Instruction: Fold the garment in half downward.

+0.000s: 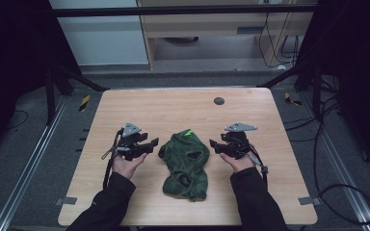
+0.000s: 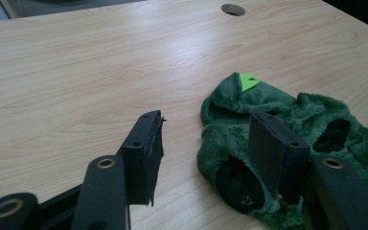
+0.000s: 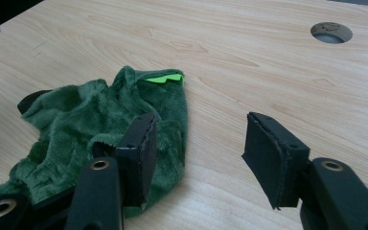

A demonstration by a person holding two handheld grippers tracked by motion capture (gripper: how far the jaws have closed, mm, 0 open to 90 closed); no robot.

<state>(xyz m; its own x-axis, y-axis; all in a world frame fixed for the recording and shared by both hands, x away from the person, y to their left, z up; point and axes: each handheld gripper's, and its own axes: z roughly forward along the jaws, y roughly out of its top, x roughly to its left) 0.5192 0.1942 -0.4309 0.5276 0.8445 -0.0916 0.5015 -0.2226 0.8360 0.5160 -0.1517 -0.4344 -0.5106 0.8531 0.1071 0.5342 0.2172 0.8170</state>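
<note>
A fuzzy dark green garment [image 1: 185,163] with black-lined openings and a bright green tag [image 1: 188,133] lies crumpled on the middle of the wooden table [image 1: 139,106]. My left gripper [image 1: 155,143] hovers at its left edge and points right. In the left gripper view the garment [image 2: 287,108] lies partly under the right-hand jaw, and the left gripper [image 2: 206,143] is open. My right gripper [image 1: 213,144] stands at the garment's right edge and points left. In the right gripper view it [image 3: 203,143] is open, its left-hand jaw over the garment [image 3: 76,120]. Neither pair of pads presses the fabric.
A round cable hole [image 1: 218,101] sits in the table near the far edge. Bare wood lies on both sides of the garment and behind it. Black frame bars and loose cables [image 1: 327,144] run along the floor around the table.
</note>
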